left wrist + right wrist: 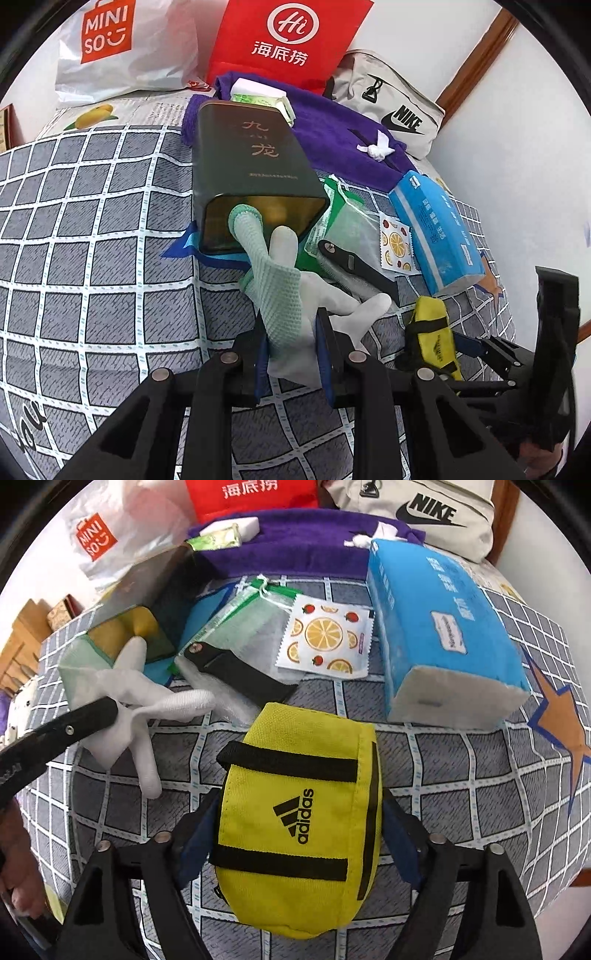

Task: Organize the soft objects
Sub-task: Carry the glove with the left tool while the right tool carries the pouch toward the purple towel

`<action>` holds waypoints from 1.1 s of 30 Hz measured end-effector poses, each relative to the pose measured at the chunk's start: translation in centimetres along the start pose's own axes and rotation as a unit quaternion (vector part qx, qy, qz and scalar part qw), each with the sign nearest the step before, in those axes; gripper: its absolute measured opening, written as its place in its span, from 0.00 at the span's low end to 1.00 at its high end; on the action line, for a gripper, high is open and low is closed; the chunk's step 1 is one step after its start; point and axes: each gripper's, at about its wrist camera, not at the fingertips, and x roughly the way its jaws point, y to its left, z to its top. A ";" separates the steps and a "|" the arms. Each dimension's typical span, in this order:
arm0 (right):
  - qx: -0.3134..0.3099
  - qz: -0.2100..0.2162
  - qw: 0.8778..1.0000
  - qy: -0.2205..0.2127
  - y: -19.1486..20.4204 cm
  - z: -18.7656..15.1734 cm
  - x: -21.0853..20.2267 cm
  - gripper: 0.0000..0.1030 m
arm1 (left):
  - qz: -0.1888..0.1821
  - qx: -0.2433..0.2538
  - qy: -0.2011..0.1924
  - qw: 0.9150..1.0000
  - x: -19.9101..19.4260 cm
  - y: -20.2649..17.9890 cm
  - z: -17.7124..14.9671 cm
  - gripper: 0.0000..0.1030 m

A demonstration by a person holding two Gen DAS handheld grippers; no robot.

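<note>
Gloves in left claw

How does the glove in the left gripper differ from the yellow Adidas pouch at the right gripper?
The glove is white and mint green, thin and limp; the yellow pouch is bright yellow with black straps, plump and rounded. The glove is pinched by the left gripper with jaws nearly shut, fingers reaching the dark tin; the pouch lies on the checked bedcover between the right gripper's wide jaws. Both are soft fabric.
</note>
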 end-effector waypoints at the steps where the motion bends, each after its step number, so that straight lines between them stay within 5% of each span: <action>1: 0.003 0.010 1.000 0.001 -0.4 0.0 -0.2 0.70 | 0.001 -0.001 -0.001 1.000 -0.1 -0.1 0.0 0.21; 17: -0.045 0.053 0.994 -0.083 -2.8 0.4 -6.8 0.68 | 0.013 0.013 -0.029 0.999 -3.5 -3.5 1.4 0.21; 33: -0.083 0.058 0.985 -0.143 -4.5 4.6 -10.3 0.68 | 0.036 0.017 -0.057 0.998 -5.7 -5.2 5.8 0.21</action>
